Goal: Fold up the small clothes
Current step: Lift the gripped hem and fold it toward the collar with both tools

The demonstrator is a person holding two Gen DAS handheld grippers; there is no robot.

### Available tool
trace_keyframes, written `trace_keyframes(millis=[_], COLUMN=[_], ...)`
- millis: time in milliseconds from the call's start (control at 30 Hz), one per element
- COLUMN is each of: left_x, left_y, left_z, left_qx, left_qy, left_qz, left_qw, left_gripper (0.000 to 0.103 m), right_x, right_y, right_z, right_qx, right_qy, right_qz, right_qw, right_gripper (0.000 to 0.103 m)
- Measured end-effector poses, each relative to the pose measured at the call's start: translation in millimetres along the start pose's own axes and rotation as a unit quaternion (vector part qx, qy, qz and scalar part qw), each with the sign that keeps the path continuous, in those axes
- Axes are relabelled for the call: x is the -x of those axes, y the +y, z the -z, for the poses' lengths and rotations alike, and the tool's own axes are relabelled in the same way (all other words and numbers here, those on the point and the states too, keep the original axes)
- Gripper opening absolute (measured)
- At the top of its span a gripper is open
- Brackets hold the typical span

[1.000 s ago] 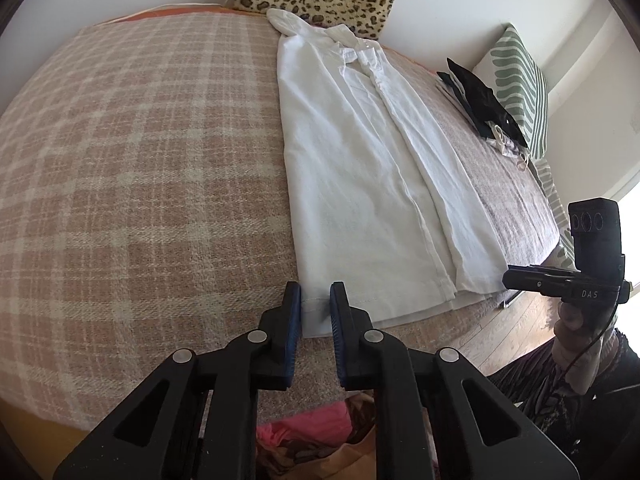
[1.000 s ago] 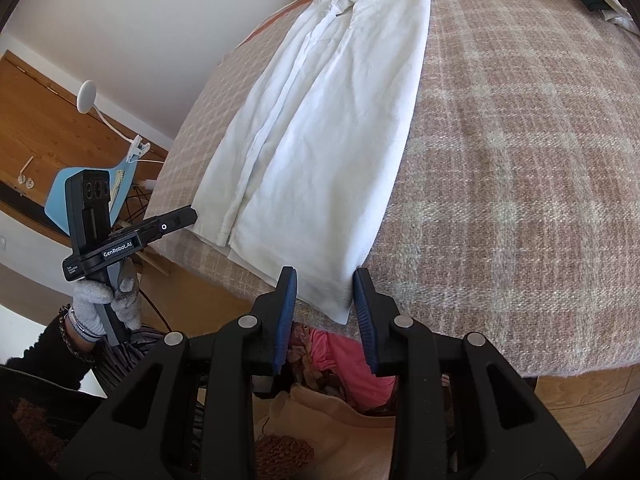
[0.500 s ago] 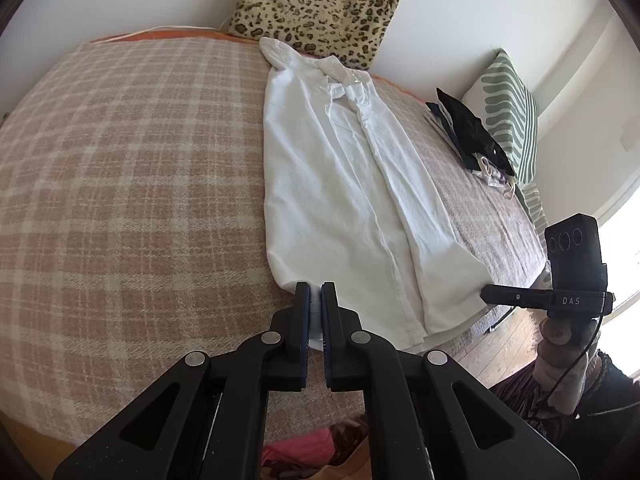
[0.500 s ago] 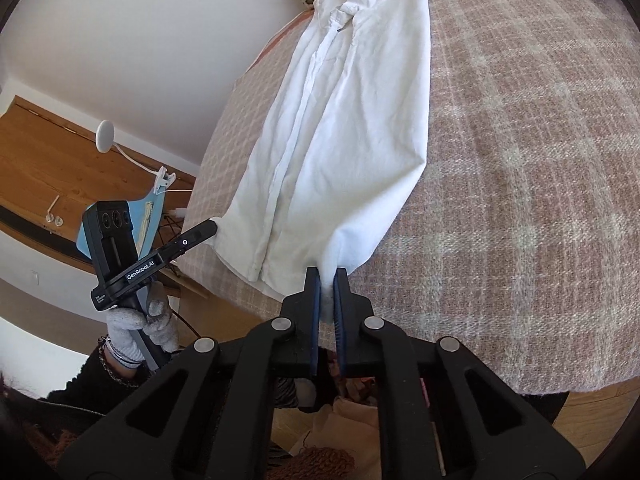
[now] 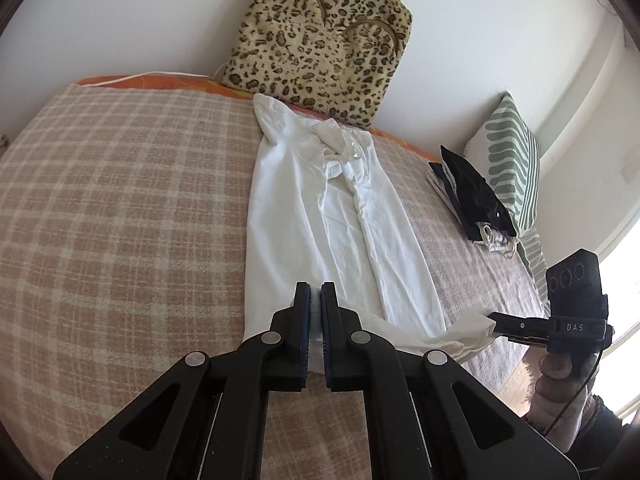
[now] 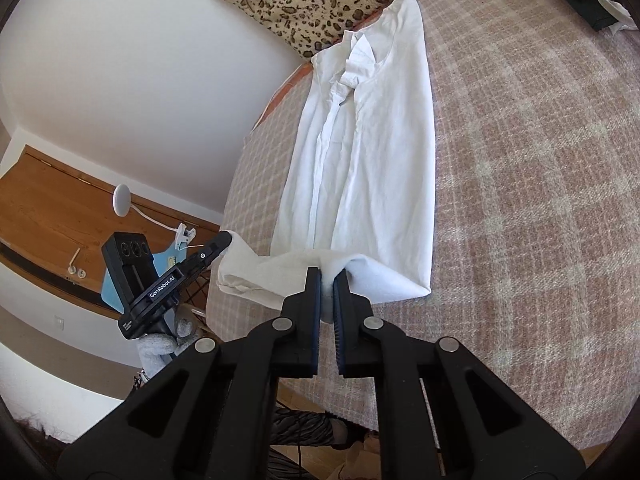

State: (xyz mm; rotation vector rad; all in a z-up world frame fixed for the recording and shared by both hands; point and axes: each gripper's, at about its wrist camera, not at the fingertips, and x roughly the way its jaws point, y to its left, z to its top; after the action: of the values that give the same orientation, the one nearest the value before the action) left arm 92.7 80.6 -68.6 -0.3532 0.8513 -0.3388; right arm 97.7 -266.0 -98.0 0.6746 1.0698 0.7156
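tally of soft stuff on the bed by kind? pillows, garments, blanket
Pillows: 2, leopard pillow, green-striped pillow
Garments: 2, white shirt, dark clothes pile
Blankets: 1, plaid blanket
Total: 5

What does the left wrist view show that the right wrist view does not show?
Only the left wrist view shows the green striped pillow against the wall, next to the pile of dark clothes.

Only the right wrist view shows the white lamp and the wooden panel beside the bed.

Both show the white shirt lying on the checked blanket, the leopard cushion at the wall, and the left tongs and right tongs, each shut on the lifted bottom edge of the shirt.
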Motion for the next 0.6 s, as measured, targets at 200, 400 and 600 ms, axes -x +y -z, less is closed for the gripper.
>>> trace_keyframes(millis=[200,400,600], left_x=[-20,-41,-52], left_y=[0,3,12], left_z=[-20,-31,-28], left_qx=[-0.006,-0.013,-0.01], left_qy=[-0.007,0.002,0.017], left_qz=[-0.022,-0.04,-0.051], left_qw=[0.9997,0.9991,0.9985], left_gripper=[0.004,0.004,0.004], right_x=[-5,-18,-36], right_y=[-9,-23,-35], right_z=[-32,-49,-51], right_qx=[-0.005,-0.023,-0.038], right_qy=[-0.009,-0.003,0.01], right_qz=[0.031,0.037,0.055], right_qw=[0.999,0.999,0.998], right_gripper=[0.007,0.007,0.007])
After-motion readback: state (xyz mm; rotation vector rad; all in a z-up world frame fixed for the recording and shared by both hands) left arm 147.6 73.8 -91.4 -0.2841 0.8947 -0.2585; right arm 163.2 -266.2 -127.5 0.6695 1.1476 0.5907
